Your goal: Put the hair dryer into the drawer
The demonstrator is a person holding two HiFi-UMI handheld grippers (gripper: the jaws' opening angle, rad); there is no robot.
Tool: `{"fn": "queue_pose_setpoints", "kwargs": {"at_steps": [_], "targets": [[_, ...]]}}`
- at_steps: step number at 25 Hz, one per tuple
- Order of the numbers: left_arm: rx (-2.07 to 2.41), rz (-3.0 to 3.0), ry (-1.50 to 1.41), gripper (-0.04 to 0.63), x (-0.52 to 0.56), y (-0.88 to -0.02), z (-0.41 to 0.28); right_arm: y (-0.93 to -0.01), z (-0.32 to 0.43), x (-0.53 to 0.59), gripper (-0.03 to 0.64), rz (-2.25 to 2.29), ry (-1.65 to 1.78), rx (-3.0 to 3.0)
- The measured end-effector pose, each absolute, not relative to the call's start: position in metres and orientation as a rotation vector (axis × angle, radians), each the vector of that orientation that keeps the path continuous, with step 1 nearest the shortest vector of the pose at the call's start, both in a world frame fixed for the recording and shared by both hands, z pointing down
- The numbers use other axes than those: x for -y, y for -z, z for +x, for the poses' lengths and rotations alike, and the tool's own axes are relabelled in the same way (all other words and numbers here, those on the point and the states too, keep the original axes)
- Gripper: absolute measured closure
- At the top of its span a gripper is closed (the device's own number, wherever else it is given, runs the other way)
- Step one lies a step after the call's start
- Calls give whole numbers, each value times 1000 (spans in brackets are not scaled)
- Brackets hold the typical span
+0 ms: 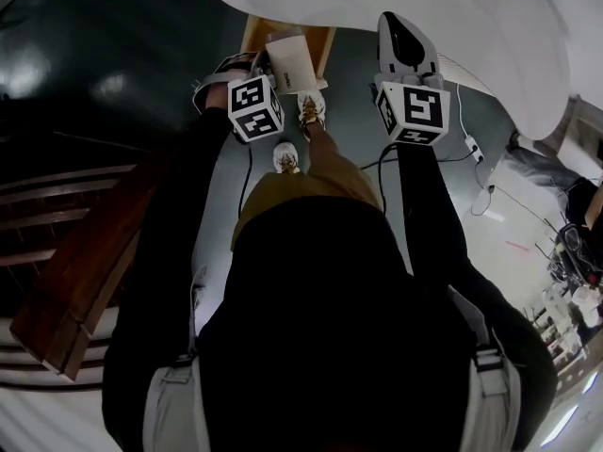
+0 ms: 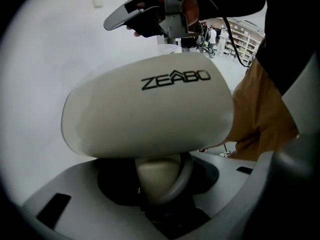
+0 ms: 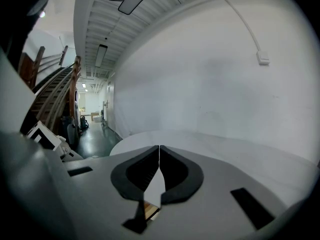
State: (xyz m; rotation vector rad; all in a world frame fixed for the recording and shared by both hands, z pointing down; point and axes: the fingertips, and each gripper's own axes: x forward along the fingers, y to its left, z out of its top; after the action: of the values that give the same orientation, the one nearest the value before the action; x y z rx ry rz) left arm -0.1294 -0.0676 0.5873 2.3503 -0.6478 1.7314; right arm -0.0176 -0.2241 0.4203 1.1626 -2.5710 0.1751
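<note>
Though wide, left claw point(image 2: 161, 186) tight on hair dryer point(image 2: 150, 111)

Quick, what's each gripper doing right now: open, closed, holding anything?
Left gripper: closed on the white hair dryer, gripping it by the handle.
Right gripper: closed, jaws together, empty.

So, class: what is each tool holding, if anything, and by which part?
The left tool grips the hair dryer by its handle. The right tool is shut and holds nothing.
</note>
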Motion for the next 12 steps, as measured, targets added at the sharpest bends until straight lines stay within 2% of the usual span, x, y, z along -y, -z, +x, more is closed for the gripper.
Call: {"fn": "queue_pose_setpoints", "kwargs": {"at_steps": [12], "targets": [[401,2309,-1944,382,72,-630,-131,-431,-23,226,589,1118,-161,2568]]}}
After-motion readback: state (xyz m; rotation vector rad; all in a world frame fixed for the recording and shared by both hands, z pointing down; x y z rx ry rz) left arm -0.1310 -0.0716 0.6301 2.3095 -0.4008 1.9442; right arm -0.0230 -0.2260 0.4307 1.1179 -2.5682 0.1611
